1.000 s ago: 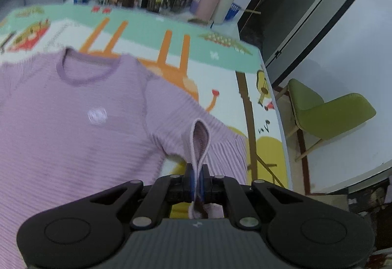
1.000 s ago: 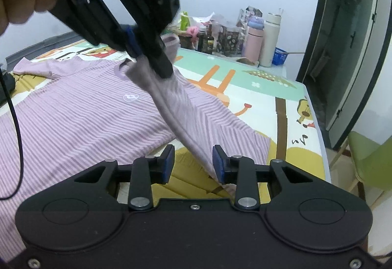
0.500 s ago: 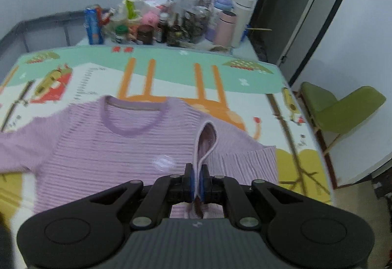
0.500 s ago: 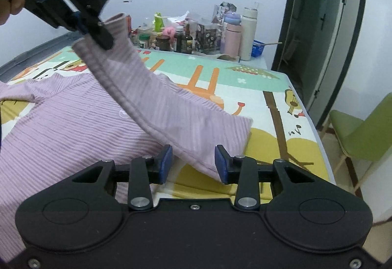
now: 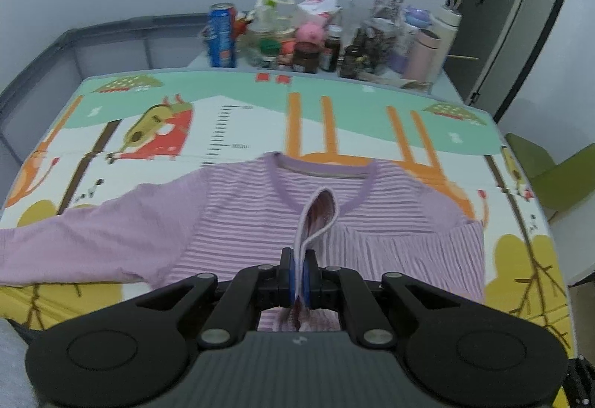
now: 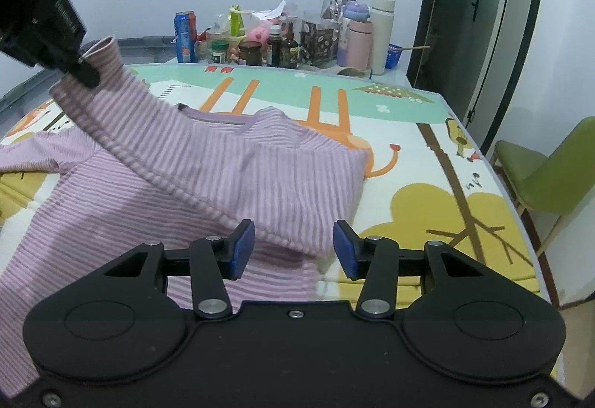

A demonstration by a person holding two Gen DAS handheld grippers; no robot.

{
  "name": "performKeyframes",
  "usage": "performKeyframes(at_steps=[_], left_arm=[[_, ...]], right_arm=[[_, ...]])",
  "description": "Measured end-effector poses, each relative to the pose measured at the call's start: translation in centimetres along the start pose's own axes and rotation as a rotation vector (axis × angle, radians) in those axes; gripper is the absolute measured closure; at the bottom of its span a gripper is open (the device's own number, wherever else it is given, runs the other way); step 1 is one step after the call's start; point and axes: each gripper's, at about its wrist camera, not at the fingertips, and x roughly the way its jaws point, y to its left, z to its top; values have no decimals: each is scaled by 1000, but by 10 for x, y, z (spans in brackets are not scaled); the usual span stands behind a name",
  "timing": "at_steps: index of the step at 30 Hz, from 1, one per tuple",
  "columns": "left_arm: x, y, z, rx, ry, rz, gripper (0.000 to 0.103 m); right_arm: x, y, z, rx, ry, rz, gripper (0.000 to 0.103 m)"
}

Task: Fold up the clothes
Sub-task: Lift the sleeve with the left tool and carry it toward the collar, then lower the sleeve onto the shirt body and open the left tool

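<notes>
A purple striped long-sleeved shirt (image 5: 241,218) lies front up on the play mat (image 5: 223,118), collar (image 5: 323,173) toward the far side. My left gripper (image 5: 297,268) is shut on one sleeve's cuff (image 5: 320,211), which loops up above the chest. In the right wrist view the left gripper (image 6: 87,73) holds that cuff (image 6: 104,52) high at the upper left, and the sleeve (image 6: 208,162) slants down across the shirt's body. My right gripper (image 6: 293,248) is near the sleeve's lower end. Its jaws are opening, and the blue pads (image 6: 243,248) stand clear of the cloth that shows between them.
Bottles, jars, a blue can (image 5: 222,36) and flasks (image 6: 381,32) crowd the far side beyond the mat. A green chair (image 6: 550,177) stands off the mat's right edge, beside a dark door (image 6: 472,28). A grey rail (image 5: 55,51) borders the far left.
My left gripper has carried the cuff to the left, and the sleeve now drapes over the shirt's body. The right gripper's jaws have widened, and it has shifted a little.
</notes>
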Motion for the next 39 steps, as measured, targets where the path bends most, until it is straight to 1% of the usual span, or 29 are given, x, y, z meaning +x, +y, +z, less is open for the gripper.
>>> performKeyframes(at_steps=[5, 11, 16, 21, 23, 26, 28, 30, 32, 35, 39], left_arm=[[5, 35, 2, -25, 6, 33, 98], [13, 73, 4, -64, 27, 66, 98], [25, 91, -2, -73, 63, 76, 98], [44, 106, -10, -68, 79, 101, 97], [54, 111, -12, -62, 91, 118, 94], [67, 117, -15, -48, 117, 134, 90], [77, 120, -16, -36, 131, 162, 90], [85, 123, -16, -38, 144, 189, 88], [93, 128, -16, -47, 159, 210, 80], [101, 132, -18, -54, 171, 244, 72], [105, 130, -20, -36, 172, 259, 64]], right_arm=[[0, 20, 6, 29, 25, 3, 57], [-3, 40, 9, 16, 29, -4, 56], [1, 52, 13, 1, 37, -4, 55], [12, 59, 15, -11, 58, -1, 54], [17, 60, 14, -5, 69, 1, 54], [25, 57, 13, 27, 88, 2, 54], [30, 53, 14, 47, 96, 0, 54], [36, 44, 16, 82, 103, -3, 54], [43, 35, 18, 126, 112, -2, 54], [57, 17, 22, 223, 133, 12, 54], [77, -7, 25, 352, 152, 17, 54]])
